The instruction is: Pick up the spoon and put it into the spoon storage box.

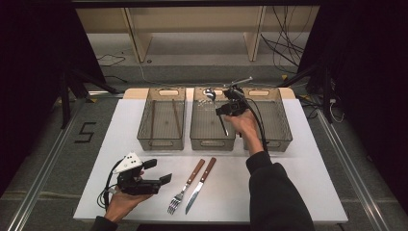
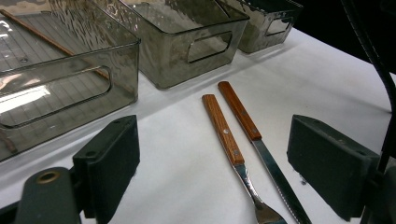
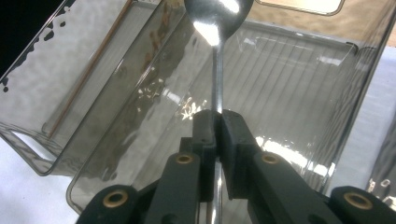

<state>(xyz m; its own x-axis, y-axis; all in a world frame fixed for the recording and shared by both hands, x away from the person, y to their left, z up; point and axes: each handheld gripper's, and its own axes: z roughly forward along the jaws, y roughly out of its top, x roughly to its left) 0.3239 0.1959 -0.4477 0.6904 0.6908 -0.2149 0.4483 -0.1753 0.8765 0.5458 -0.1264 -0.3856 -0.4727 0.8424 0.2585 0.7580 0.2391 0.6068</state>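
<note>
1. Right hand-held gripper (image 1: 230,107): its jaws are clamped narrow on the thin stem of a shiny steel spoon (image 3: 217,28), bowl away from the hand, held above the middle clear smoked-plastic bin (image 1: 212,139).
2. Left hand-held gripper (image 1: 156,172): it rests low over the white desk (image 1: 298,159) near the front edge, jaws spread wide with nothing between them, facing a wooden-handled fork (image 2: 229,140) and a wooden-handled serrated knife (image 2: 252,135) that lie side by side, just apart.
3. Risk: the grip sits on a smooth, narrow stem, so the spoon could pivot or slip between the pads if the hand tilts. The bowl could also catch the bin's far rim on the way down and flip the spoon out.
4. Left bin (image 1: 160,142): it holds thin brown sticks, probably chopsticks (image 1: 176,117), lying lengthwise.
5. Middle bin: its floor looks bare beneath the spoon.
6. Right bin (image 1: 281,126): partly hidden by the hand; I cannot tell its contents.
</note>
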